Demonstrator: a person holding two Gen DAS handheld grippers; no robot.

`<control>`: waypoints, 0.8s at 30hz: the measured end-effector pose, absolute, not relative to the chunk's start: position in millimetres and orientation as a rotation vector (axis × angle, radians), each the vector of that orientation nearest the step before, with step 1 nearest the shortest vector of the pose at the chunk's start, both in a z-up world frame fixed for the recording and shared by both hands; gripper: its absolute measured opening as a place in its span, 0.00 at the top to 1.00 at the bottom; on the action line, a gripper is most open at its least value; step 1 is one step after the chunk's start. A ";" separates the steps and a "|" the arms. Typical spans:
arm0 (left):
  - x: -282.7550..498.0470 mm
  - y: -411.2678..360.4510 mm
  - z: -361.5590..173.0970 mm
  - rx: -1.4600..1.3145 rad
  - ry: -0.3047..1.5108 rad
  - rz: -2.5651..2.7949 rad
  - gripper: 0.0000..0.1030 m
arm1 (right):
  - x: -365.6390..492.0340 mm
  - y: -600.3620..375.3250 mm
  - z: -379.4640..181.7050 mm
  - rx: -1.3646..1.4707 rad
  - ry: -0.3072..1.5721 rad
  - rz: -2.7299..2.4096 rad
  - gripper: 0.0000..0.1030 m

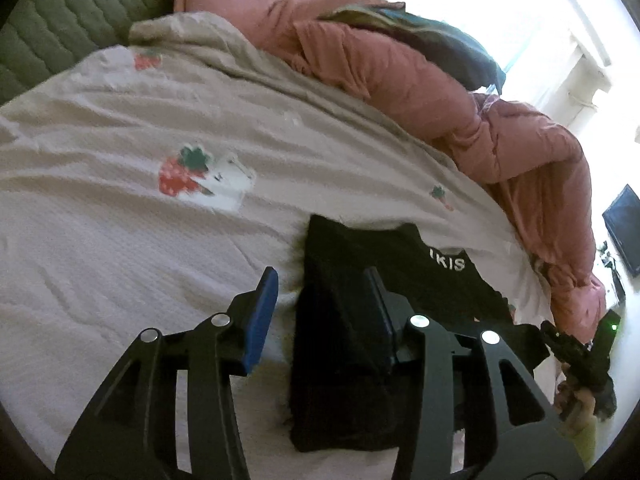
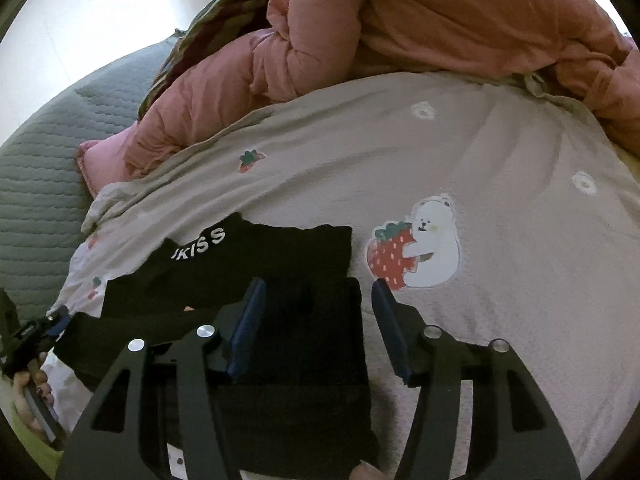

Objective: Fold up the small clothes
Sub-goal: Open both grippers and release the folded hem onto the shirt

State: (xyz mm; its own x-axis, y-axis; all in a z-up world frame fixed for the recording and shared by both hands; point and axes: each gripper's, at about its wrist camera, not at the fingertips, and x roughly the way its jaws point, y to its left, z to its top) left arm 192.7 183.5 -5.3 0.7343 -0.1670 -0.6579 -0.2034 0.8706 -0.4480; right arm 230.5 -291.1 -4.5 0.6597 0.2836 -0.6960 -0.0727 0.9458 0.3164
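Strawberry-print bedsheet [image 1: 120, 240] fills the left wrist view; the left gripper [image 1: 324, 316], fingers apart and empty, hovers over the black garment's [image 1: 348, 380] left edge, bare sheet beyond. From the right wrist, the right gripper [image 2: 316, 332], also spread and empty, straddles the garment's [image 2: 296, 360] right edge. Soft, light cloth likely; pinch an edge. The pink quilt [image 2: 440, 28] bounds the far side.

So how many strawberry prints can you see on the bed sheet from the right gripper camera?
3. One big strawberry hugged by the white bear, right of the black garment; a small one farther up near the pink duvet; another at the garment's left edge. Others may be hidden.
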 end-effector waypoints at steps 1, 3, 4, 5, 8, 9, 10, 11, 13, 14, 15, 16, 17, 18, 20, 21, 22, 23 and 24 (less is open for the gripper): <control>189.0 185.5 -3.1 -0.516 0.742 0.036 0.66 | 228.3 -291.9 -3.3 0.272 0.823 0.199 0.47; 180.9 186.6 2.0 -0.478 0.716 0.068 0.66 | 220.4 -292.5 1.0 0.264 0.797 0.193 0.47; 176.8 186.6 4.7 -0.461 0.703 0.079 0.66 | 215.2 -292.1 3.8 0.254 0.782 0.188 0.47; 173.1 186.2 7.1 -0.446 0.691 0.085 0.64 | 211.1 -291.5 6.0 0.247 0.769 0.185 0.47; 160.9 176.7 17.1 -0.381 0.653 0.094 0.60 | 192.7 -287.5 14.0 0.222 0.731 0.185 0.46; 156.9 171.7 19.7 -0.355 0.644 0.094 0.59 | 187.8 -286.4 15.4 0.214 0.723 0.188 0.46; 153.9 167.8 20.8 -0.337 0.637 0.091 0.59 | 180.4 -283.3 17.9 0.200 0.713 0.195 0.46; 149.2 159.6 23.0 -0.302 0.630 0.085 0.59 | 174.1 -280.2 19.3 0.187 0.705 0.203 0.46; 142.3 147.7 24.1 -0.255 0.624 0.082 0.59 | 163.3 -273.2 20.7 0.155 0.697 0.218 0.46; 138.5 142.5 23.9 -0.241 0.619 0.082 0.59 | 157.6 -269.0 20.3 0.136 0.696 0.225 0.46; 135.7 137.2 23.0 -0.230 0.620 0.078 0.59 | 152.8 -265.6 19.4 0.120 0.696 0.232 0.46; 133.0 130.8 21.2 -0.219 0.626 0.059 0.59 | 147.3 -260.8 18.1 0.101 0.698 0.243 0.46; 131.9 126.1 19.4 -0.207 0.634 0.049 0.59 | 142.7 -255.9 16.6 0.083 0.703 0.254 0.46; 130.0 120.9 16.8 -0.195 0.645 0.046 0.59 | 138.4 -251.1 14.9 0.068 0.708 0.265 0.47; 126.6 115.4 13.4 -0.198 0.653 0.035 0.59 | 132.8 -243.5 12.2 0.050 0.720 0.288 0.47; 124.7 111.5 11.1 -0.195 0.661 0.028 0.59 | 130.0 -239.1 10.7 0.037 0.725 0.298 0.47; 122.8 106.1 8.9 -0.183 0.669 0.018 0.59 | 126.8 -234.0 8.5 0.023 0.732 0.307 0.47; 121.8 102.2 7.3 -0.173 0.674 0.012 0.59 | 123.8 -228.4 6.2 0.007 0.741 0.322 0.48; 120.6 97.6 5.6 -0.160 0.679 0.006 0.59 | 120.5 -222.8 4.1 -0.007 0.744 0.333 0.54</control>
State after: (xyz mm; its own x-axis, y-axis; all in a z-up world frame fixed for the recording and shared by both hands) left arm 120.6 97.6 5.6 0.7786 -0.0470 -0.6258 -0.0574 0.9877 -0.1455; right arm 120.5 -222.8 4.1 0.6855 0.2948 -0.6657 -0.2996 0.9476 0.1111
